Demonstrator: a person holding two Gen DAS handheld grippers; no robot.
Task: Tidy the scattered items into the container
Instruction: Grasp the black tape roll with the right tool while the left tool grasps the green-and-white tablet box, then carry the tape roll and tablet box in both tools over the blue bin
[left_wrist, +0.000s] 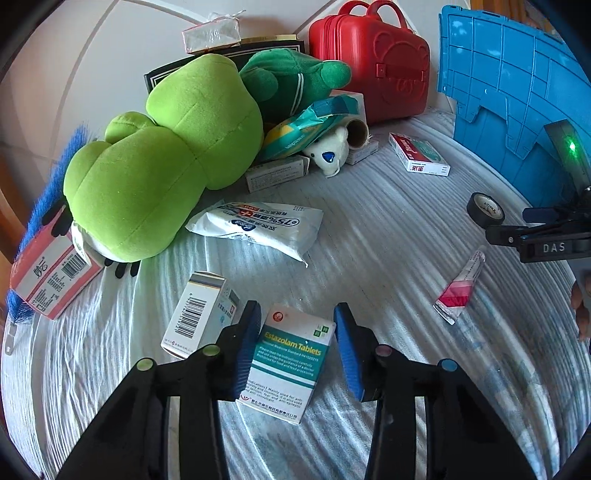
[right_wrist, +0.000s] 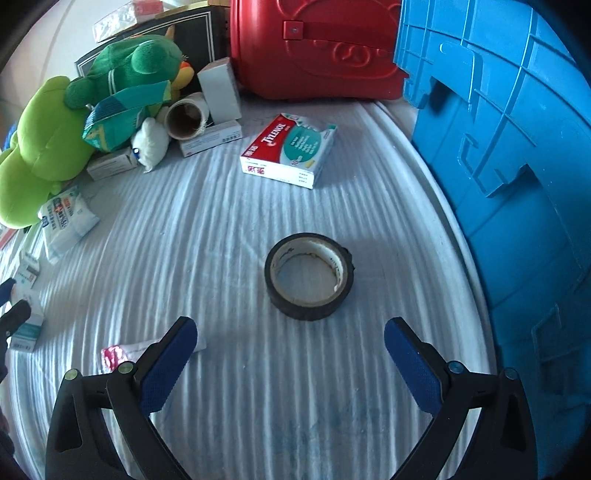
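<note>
Clutter covers a pale ribbed bedspread (left_wrist: 369, 221): soft toys, medicine boxes, a wipes pack. The left gripper (left_wrist: 297, 354) is in the middle of a pick. Its blue-padded jaws straddle a white-and-teal cardboard box of Estazolam tablets (left_wrist: 286, 365), lying at six o'clock in the left wrist view. The left pad looks to be against the box's edge, while a sliver of bedspread shows between the box and the right pad, so I judge the grip not yet made.

The right gripper (right_wrist: 291, 365) hangs with jaws wide apart and nothing between them, over a black roll of electrical tape (right_wrist: 309, 280) lying flat, just ahead toward twelve o'clock.

The big blue ribbed plastic crate (right_wrist: 517, 184), presumably the container, fills the three o'clock side of the right wrist view.

Next, as I see it, the left jaws need to finish closing squarely on the box's long sides, lift, and carry it toward the crate. The right ones need to drop lower and bracket the tape across its outer wall.

Only the crate's outer wall shows; its opening and whatever lies inside are out of frame. A red-and-white Tylenol box (right_wrist: 290, 149) lies clear at twelve o'clock. Several small boxes are half buried under the lime-green plush frog (left_wrist: 159, 162) at ten o'clock, labels unreadable. A pink-and-white tube (left_wrist: 460, 286) lies at three o'clock in the left view, its print too small to read.
</note>
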